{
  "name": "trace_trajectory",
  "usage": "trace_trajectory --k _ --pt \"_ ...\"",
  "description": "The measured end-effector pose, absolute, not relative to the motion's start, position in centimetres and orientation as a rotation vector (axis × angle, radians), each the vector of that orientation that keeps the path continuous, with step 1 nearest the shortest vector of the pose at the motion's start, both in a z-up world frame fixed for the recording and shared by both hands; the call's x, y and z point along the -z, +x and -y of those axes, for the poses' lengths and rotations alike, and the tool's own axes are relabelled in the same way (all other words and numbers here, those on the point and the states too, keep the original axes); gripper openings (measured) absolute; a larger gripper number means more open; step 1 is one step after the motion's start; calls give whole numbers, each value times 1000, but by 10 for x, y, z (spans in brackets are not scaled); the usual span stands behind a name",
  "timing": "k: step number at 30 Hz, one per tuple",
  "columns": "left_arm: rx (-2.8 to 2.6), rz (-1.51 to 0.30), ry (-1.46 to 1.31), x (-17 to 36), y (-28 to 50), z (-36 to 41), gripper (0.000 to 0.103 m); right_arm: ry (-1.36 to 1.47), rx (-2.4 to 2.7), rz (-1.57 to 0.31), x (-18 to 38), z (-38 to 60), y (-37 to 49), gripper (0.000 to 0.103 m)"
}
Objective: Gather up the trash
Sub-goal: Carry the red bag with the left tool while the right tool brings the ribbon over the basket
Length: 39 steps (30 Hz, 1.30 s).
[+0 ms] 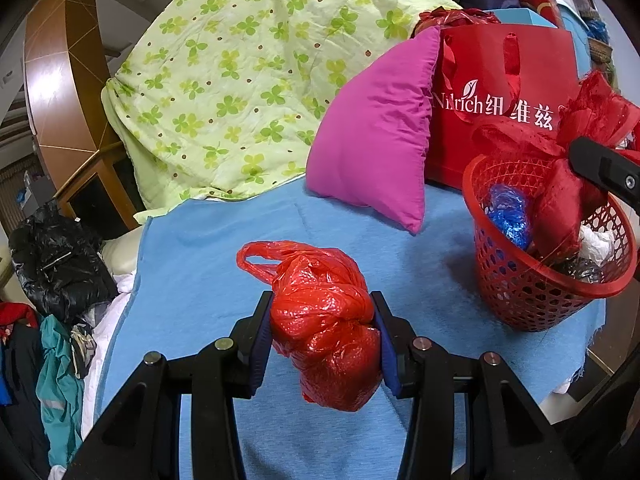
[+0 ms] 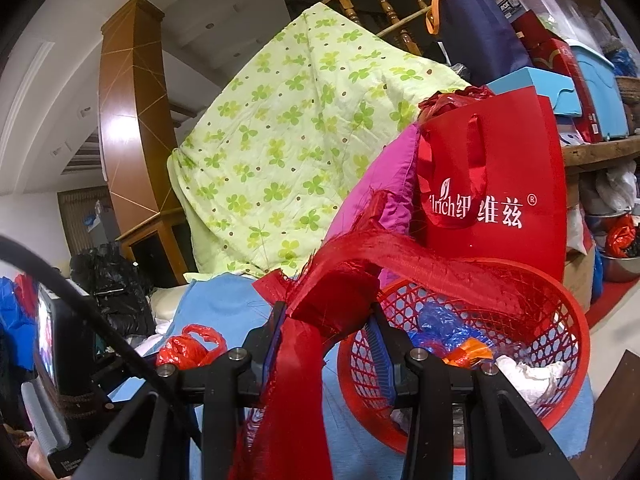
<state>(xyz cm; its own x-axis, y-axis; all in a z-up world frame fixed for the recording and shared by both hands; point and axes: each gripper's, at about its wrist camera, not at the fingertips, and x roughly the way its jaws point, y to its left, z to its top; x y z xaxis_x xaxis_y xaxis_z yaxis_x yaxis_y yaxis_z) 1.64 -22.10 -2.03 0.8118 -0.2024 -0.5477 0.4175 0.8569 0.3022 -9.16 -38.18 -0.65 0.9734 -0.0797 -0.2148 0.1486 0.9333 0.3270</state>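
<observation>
My left gripper (image 1: pixel 322 332) is shut on a crumpled red plastic bag (image 1: pixel 326 328), held just above the blue cloth (image 1: pixel 192 280). A red mesh basket (image 1: pixel 516 304) stands to its right with blue and white wrappers inside. My right gripper (image 2: pixel 330 330) is shut on a frayed red fabric strip (image 2: pixel 332 296), which drapes over the rim of the basket (image 2: pixel 576 364) and hangs down in front of the fingers. In the left wrist view that gripper's black finger (image 1: pixel 604 168) shows over the basket with the red fabric (image 1: pixel 560 208). The red plastic bag (image 2: pixel 188 348) also appears low left in the right wrist view.
A magenta pillow (image 1: pixel 372 128) and a red paper gift bag (image 1: pixel 504 92) stand behind the basket. A green clover quilt (image 1: pixel 240 80) is piled at the back. A black jacket (image 1: pixel 56 256) and clothes lie off the left edge. Shelves with boxes (image 2: pixel 592 92) rise at the right.
</observation>
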Motion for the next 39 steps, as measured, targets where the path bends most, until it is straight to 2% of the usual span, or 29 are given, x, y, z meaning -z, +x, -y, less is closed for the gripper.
trace_trajectory --k 39 --pt "397 -506 484 20 -2 253 48 430 201 -169 8 418 -125 42"
